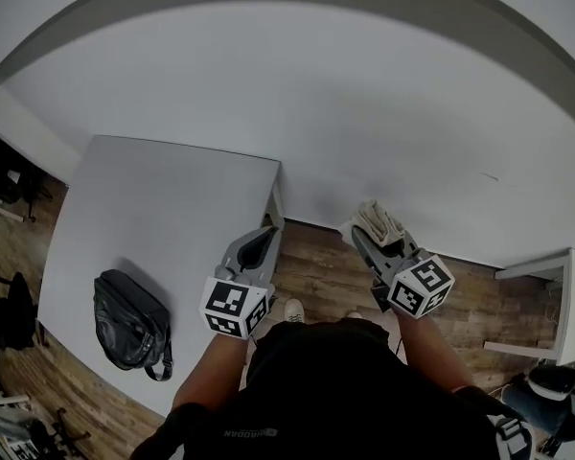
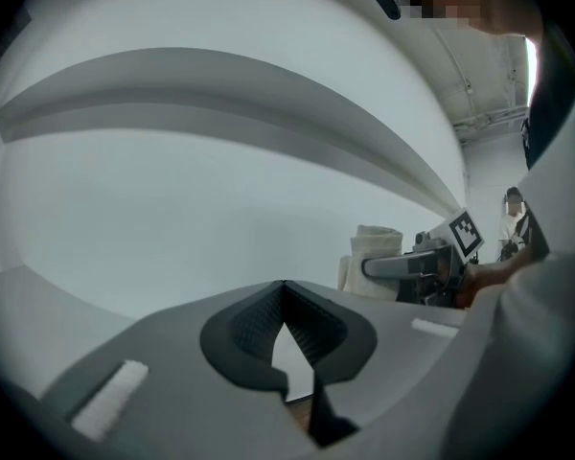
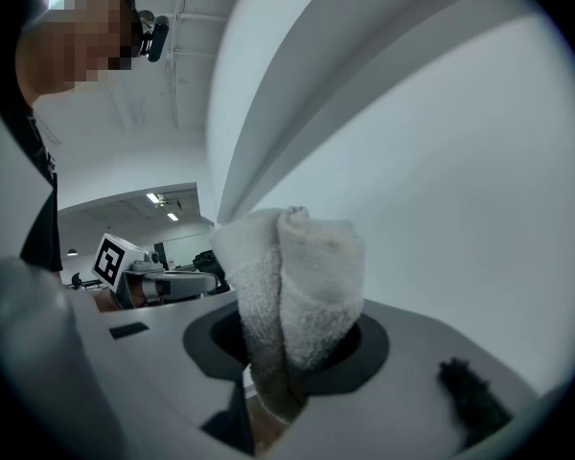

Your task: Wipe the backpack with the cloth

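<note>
A black backpack (image 1: 132, 322) lies on the white table (image 1: 163, 199), near its front left part. My left gripper (image 1: 266, 234) hangs over the table's right edge, well to the right of the backpack. Its jaws meet at the tips (image 2: 284, 286) with nothing between them. My right gripper (image 1: 372, 230) is held over the wooden floor, farther right, shut on a folded white cloth (image 3: 302, 276). The cloth (image 1: 379, 220) sticks out past the jaws. From the left gripper view the cloth (image 2: 374, 252) shows beside the right gripper (image 2: 402, 266).
A white wall (image 1: 383, 113) stands just behind the table. Wooden floor (image 1: 326, 271) lies between the table and a second white table (image 1: 561, 300) at the right. Black chairs (image 1: 5, 175) stand at the far left. The person's shoes (image 1: 294, 310) are below the grippers.
</note>
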Tool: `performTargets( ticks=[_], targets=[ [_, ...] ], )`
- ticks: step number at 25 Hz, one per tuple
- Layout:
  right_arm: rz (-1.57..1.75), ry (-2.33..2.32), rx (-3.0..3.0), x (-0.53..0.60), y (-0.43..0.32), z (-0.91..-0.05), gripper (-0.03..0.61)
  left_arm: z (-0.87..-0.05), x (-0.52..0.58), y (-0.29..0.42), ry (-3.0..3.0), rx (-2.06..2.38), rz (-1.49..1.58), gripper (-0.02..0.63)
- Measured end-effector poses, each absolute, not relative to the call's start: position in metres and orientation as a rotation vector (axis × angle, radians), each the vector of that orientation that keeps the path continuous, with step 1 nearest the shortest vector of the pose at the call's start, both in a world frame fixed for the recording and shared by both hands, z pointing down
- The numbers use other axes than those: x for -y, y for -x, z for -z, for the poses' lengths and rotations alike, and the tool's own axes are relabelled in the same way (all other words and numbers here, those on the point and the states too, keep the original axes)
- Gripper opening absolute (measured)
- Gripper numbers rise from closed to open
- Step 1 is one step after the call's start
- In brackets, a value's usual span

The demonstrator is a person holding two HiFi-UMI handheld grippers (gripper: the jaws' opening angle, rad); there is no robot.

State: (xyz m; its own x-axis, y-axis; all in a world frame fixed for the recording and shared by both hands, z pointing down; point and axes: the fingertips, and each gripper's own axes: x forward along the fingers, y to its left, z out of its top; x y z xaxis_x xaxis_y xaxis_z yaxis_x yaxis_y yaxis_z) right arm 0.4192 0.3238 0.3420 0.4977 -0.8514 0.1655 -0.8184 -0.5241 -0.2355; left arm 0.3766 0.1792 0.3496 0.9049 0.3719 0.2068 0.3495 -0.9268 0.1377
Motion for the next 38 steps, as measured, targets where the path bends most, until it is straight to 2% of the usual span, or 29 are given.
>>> performTargets(
  ticks=[25,38],
  targets=[
    [0.490,2.304,-1.962,-0.340,-0.396,-0.356,0.109,-0.360,-0.223,-0.315,-2.940,0.010,-0.321,0.006],
    [0.516,2.210,-2.068,-0.367,-0.387,-0.364,0.109,-0.361,-0.256,-0.294,-2.948,0.163,-0.324,0.006]
  ],
)
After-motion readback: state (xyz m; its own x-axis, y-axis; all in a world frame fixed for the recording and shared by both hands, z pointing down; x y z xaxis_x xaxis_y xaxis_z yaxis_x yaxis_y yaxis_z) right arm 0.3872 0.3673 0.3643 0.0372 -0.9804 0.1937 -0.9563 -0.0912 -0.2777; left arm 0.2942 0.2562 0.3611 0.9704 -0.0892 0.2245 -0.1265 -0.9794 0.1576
